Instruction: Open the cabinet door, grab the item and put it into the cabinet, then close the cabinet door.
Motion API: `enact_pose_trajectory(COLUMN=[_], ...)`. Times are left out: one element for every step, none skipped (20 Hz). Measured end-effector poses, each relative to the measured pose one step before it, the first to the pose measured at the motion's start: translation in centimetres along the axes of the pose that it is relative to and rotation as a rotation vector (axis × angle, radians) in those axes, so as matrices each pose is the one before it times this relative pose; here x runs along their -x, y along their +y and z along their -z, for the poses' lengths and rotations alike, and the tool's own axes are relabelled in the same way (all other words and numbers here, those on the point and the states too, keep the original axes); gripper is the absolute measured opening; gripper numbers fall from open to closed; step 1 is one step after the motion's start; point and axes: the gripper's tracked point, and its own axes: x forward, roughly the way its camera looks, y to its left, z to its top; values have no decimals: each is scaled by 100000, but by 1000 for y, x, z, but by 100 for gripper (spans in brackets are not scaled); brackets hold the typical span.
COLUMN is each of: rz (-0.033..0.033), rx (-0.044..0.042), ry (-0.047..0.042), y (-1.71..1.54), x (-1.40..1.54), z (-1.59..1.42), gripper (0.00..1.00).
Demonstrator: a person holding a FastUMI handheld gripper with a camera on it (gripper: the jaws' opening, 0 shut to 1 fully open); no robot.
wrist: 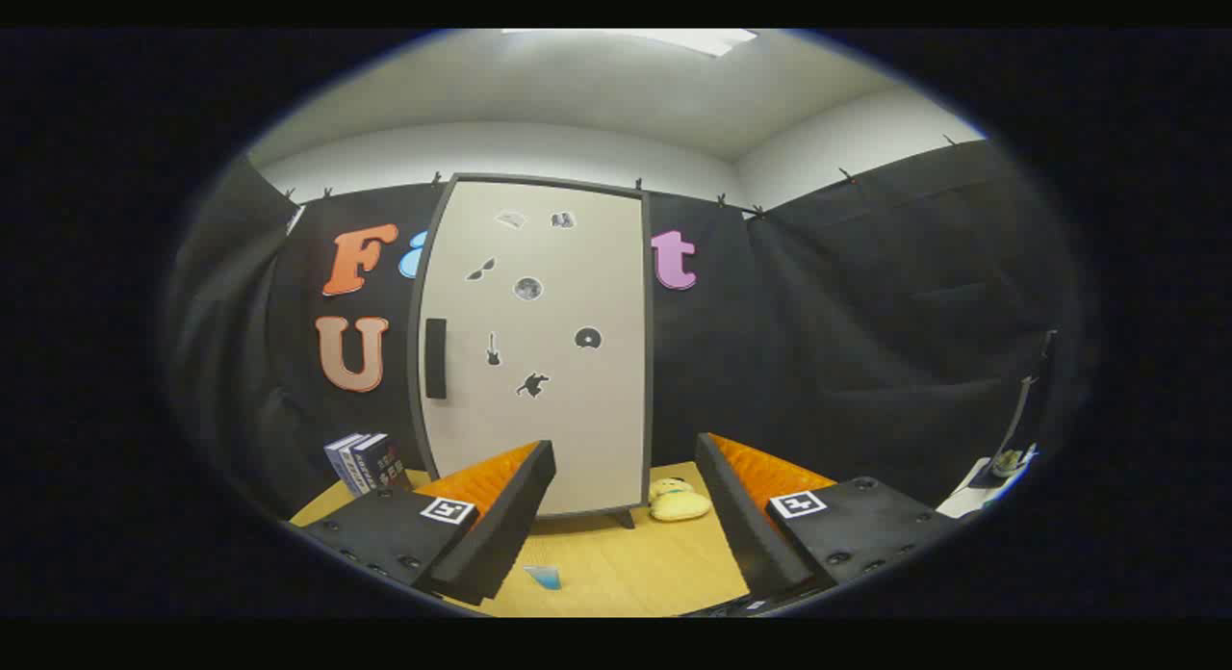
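A light wooden desk (626, 574) is seen, enclosed by black cloth booth walls (847, 314) with a white room wall and ceiling above; a ceiling light (693, 39) is seen overhead. A tall white cabinet (539, 343) with a dark frame is stood upright on short legs at the back of the desk, door closed, flat against the front. The door is dotted with small black-and-grey stickers (527, 288), and a dark vertical handle (435, 358) is mounted near its left edge. A stack of dark-blue boxes (368, 461) is set just left of the cabinet's base. The item, a small yellow plush toy (678, 502), is laid on the desk just beside the cabinet's lower right corner, beyond the fingers and nearer the right one. A small blue triangular piece (545, 577) is laid on the desk between the fingers. The tool (626, 516) is held released, fingers spread wide apart, nothing gripped, well short of cabinet and toy.
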Motion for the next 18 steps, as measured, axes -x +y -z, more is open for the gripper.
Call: enact_pose_trajectory(rz=[410,479,439,209,190,232,168,47,-39,-214,-190,-66,-240,-599,-982,-1107,-1094,-1064], rx=[70,47,-117,-332,-324,-84,118,234,194,152,156,168,92,-27,-29,-13,133,163], ry=[-257,265,449,285,141,213,299,346,156,-36,-114,-58,43,337,395,391,349,193], y=[-191,-252,-194,-153,-66,-115,-67,-2,34,172,134,132,188,363,519,672,700,708], x=[107,61,136,151,7,73,134,87,69,2,-8,-40,-75,-111,-199,-389,-444,-436], z=[-61,67,46,70,35,28,17,39,-33,-26,-59,-38,-42,89,28,20,15,2], gripper=[96,96,96,96,96,96,96,96,96,96,96,96,96,96,96,96,96,96])
